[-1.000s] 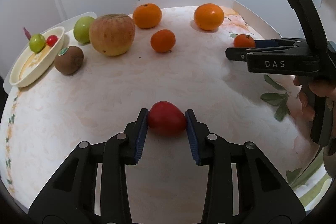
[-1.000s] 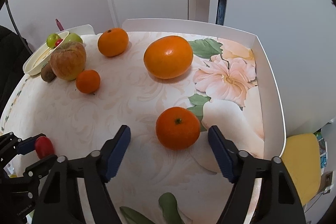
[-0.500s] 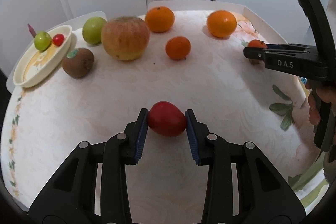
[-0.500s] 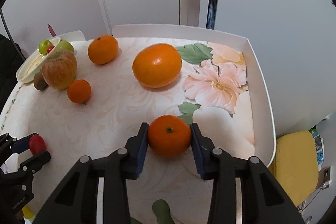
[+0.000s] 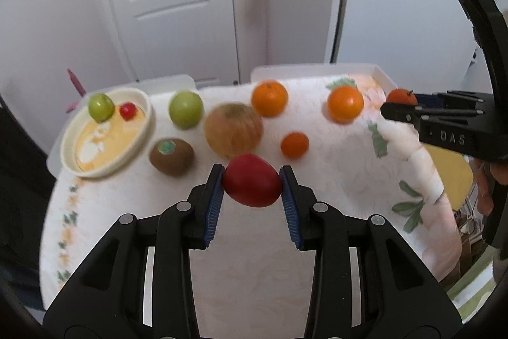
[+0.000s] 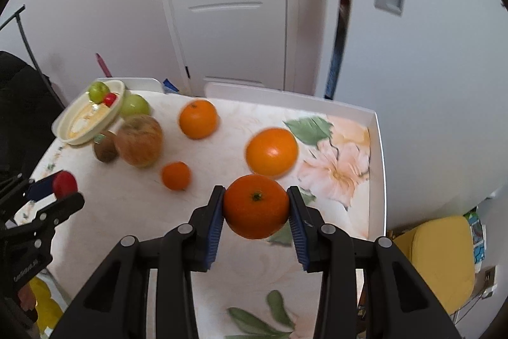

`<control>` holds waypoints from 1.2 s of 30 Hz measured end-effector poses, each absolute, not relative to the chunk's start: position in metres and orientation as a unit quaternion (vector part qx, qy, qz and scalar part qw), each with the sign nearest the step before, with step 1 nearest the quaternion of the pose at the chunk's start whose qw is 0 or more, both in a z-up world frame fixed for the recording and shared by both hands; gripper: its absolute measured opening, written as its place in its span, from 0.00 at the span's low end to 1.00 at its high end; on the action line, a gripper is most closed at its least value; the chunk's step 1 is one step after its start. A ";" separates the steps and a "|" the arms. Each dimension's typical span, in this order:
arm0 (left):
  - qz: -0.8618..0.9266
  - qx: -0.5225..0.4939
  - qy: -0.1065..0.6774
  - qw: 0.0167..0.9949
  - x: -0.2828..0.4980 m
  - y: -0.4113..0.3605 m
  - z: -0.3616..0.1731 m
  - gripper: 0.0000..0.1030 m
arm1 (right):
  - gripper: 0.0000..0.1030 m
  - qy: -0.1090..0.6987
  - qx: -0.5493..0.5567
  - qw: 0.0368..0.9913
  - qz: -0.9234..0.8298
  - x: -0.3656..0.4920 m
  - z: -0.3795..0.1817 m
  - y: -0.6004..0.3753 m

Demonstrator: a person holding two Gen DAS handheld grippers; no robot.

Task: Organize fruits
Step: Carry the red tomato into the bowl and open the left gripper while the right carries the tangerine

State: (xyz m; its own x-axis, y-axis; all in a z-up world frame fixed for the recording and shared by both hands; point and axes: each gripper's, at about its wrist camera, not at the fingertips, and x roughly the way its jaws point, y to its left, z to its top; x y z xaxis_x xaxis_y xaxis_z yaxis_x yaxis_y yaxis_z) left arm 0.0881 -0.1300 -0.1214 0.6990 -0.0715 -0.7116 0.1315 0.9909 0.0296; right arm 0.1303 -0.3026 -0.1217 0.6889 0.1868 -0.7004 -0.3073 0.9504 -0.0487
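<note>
- Left tongs (image 5: 251, 185) clamped on a red fruit (image 5: 251, 184), smooth and egg-shaped, lifted clear of the table (image 5: 333, 180) above its near-left part.
- Right tongs (image 6: 256, 205) clamped on a small orange (image 6: 256, 206), round, glossy, green stem scar facing up, held above the table's right side, near the raised right edge.
- Risk of slipping: both fruits round and slick, gripped only at their widest points by narrow blue pads; a quick swing or slack squeeze could let either roll out and off the table's edge.
- Risk of bruising the red fruit under too hard a squeeze, soft-looking as it is.
- Risk of collision: both tongs heading, presumably, for the cream dish (image 5: 73, 142) at the far-left corner, with the big apple (image 5: 233, 129), kiwi (image 5: 171, 156) and green apple (image 5: 185, 109) crowded beside it; a low approach could knock them.
- Dish already holding a green fruit (image 5: 101, 107) and a cherry-sized red one (image 5: 128, 111); an overloaded or bumped dish could tip, since it overhangs the corner.
</note>
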 end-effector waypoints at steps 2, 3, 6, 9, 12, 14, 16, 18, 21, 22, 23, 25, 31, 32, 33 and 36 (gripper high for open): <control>-0.052 0.040 0.374 0.925 0.088 -0.120 -0.108 0.39 | 0.35 0.368 -0.086 0.915 0.142 0.127 -0.112 -0.293; -0.052 0.040 0.370 0.927 0.088 -0.116 -0.103 0.39 | 0.35 0.367 -0.088 0.914 0.147 0.125 -0.107 -0.287; -0.052 0.042 0.358 0.931 0.092 -0.098 -0.085 0.39 | 0.35 0.364 -0.092 0.914 0.157 0.121 -0.097 -0.269; -0.050 0.045 0.349 0.935 0.096 -0.077 -0.071 0.39 | 0.35 0.361 -0.094 0.913 0.166 0.119 -0.088 -0.245; -0.042 0.041 0.344 0.937 0.101 -0.051 -0.062 0.39 | 0.35 0.357 -0.091 0.913 0.176 0.119 -0.081 -0.220; -0.038 0.035 0.344 0.938 0.104 -0.033 -0.058 0.39 | 0.35 0.355 -0.092 0.912 0.183 0.121 -0.075 -0.199; -0.035 0.033 0.345 0.937 0.109 -0.015 -0.056 0.39 | 0.35 0.354 -0.093 0.911 0.190 0.122 -0.071 -0.180; -0.031 0.033 0.346 0.937 0.114 0.005 -0.055 0.39 | 0.35 0.353 -0.095 0.910 0.195 0.126 -0.068 -0.159; -0.025 0.030 0.347 0.937 0.121 0.036 -0.055 0.39 | 0.35 0.355 -0.093 0.907 0.204 0.133 -0.067 -0.129; -0.023 0.031 0.348 0.937 0.124 0.046 -0.055 0.39 | 0.35 0.358 -0.092 0.906 0.207 0.136 -0.068 -0.119; -0.022 0.032 0.349 0.936 0.127 0.054 -0.056 0.39 | 0.35 0.359 -0.090 0.905 0.210 0.138 -0.068 -0.109; -0.020 0.034 0.352 0.935 0.134 0.073 -0.058 0.39 | 0.35 0.361 -0.089 0.903 0.214 0.143 -0.069 -0.091; -0.018 0.030 0.361 0.932 0.158 0.117 -0.071 0.39 | 0.35 0.369 -0.090 0.899 0.219 0.162 -0.078 -0.044; -0.018 0.030 0.362 0.932 0.162 0.121 -0.074 0.39 | 0.35 0.371 -0.089 0.898 0.220 0.166 -0.080 -0.037; -0.018 0.029 0.364 0.931 0.167 0.127 -0.078 0.39 | 0.35 0.373 -0.089 0.897 0.220 0.169 -0.082 -0.030; -0.021 0.029 0.375 0.927 0.183 0.139 -0.093 0.39 | 0.35 0.381 -0.087 0.894 0.219 0.180 -0.092 -0.015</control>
